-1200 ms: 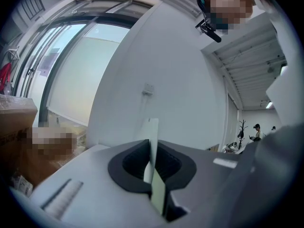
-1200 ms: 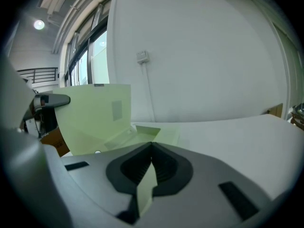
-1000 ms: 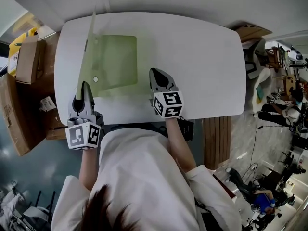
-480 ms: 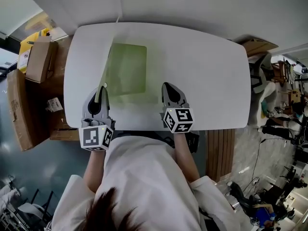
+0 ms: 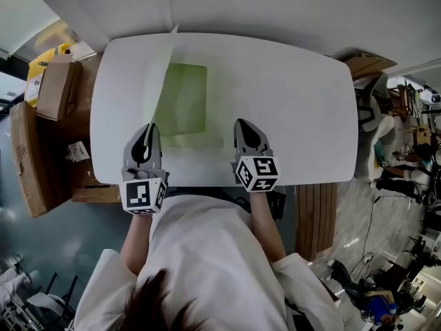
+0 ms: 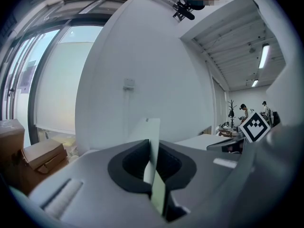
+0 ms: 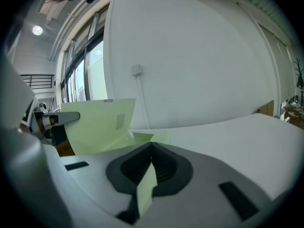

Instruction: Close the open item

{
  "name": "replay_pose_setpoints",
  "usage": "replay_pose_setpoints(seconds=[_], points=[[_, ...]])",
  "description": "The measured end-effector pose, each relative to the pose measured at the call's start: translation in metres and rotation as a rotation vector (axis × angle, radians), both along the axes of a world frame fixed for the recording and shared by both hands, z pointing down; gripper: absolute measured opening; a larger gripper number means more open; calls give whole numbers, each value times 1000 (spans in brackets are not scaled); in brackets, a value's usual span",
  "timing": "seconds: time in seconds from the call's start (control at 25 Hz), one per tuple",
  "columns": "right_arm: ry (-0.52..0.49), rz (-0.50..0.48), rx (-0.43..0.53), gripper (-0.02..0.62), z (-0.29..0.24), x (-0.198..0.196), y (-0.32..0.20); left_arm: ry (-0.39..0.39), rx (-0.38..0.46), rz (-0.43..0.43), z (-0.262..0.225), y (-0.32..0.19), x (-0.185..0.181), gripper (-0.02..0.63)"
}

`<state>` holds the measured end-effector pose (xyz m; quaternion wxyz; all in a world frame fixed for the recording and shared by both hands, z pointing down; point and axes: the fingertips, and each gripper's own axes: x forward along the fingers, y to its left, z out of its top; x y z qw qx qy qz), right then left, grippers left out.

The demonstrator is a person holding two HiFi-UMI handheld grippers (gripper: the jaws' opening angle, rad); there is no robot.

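Nearest, at the front edge of the table (image 5: 296, 95), two hand-held grippers sit side by side just ahead of the person (image 5: 200, 254). The left hand-held gripper (image 5: 145, 135) has its jaws closed tight on the near edge of the raised cover (image 5: 157, 71) of the green folder (image 5: 172, 126). Its own view shows the thin pale sheet standing on edge between the pads and running up and away. The right hand-held gripper (image 5: 247, 129) is likewise clamped, with a pale green corner of the lower leaf (image 5: 187, 88) pinched between its pads. That split looks deliberate: the right grip pins the bottom leaf so the folder cannot slide or lift, while the left one is free to carry the cover about the fold.

Farther out, the folder lies on the left half of the table. Its lower leaf is flat on the white top, and the cover is lifted along the left side, close to upright as far as I can tell and well short of lying on the leaf. By my reading the closing is only partway: the cover has to swing down to the right until it meets the leaf, and a thin sheet held at one point may bow or flop.

Beyond the table's far edge is a plain white wall (image 5: 241, 5). Cardboard boxes (image 5: 48, 81) stand on the floor to the left.
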<state>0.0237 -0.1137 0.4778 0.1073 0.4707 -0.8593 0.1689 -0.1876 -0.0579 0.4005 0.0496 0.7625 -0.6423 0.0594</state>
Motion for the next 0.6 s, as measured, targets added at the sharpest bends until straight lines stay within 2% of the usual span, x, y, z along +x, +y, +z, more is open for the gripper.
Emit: replay_pose_setpoints(seconds=[0.6], points=[[0, 11, -12, 5, 4, 6, 3, -84, -36, 65, 15, -1, 22, 9]])
